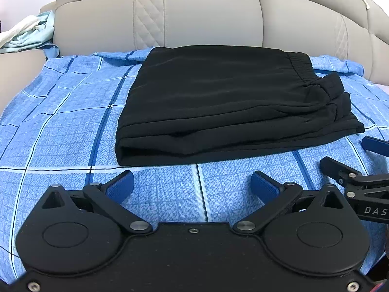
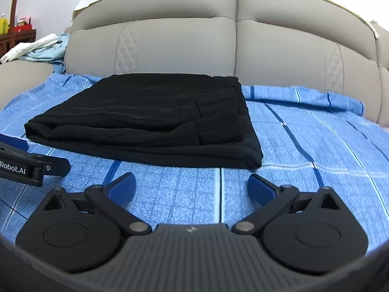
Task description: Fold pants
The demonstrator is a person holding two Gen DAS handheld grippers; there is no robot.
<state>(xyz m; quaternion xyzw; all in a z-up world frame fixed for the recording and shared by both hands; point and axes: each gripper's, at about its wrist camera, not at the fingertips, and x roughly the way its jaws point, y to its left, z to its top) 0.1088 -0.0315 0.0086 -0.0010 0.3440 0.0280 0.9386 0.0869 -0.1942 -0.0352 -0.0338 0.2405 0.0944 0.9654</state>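
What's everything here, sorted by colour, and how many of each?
Black: 3 - folded black pants, left gripper, right gripper, both open and empty
Blue: 1 - blue checked sheet
Beige: 1 - beige padded headboard
Pale: 1 - heap of white and light-blue cloth
Total: 6

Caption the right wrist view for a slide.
Open right claw hovers before the folded black fabric pants on a blue checked bedsheet.

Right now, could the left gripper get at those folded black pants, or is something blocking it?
Probably yes. The left gripper is open and empty, and only bare blue checked sheet lies between its fingers and the near edge of the folded black pants. The right gripper sits off to the side, not in between.
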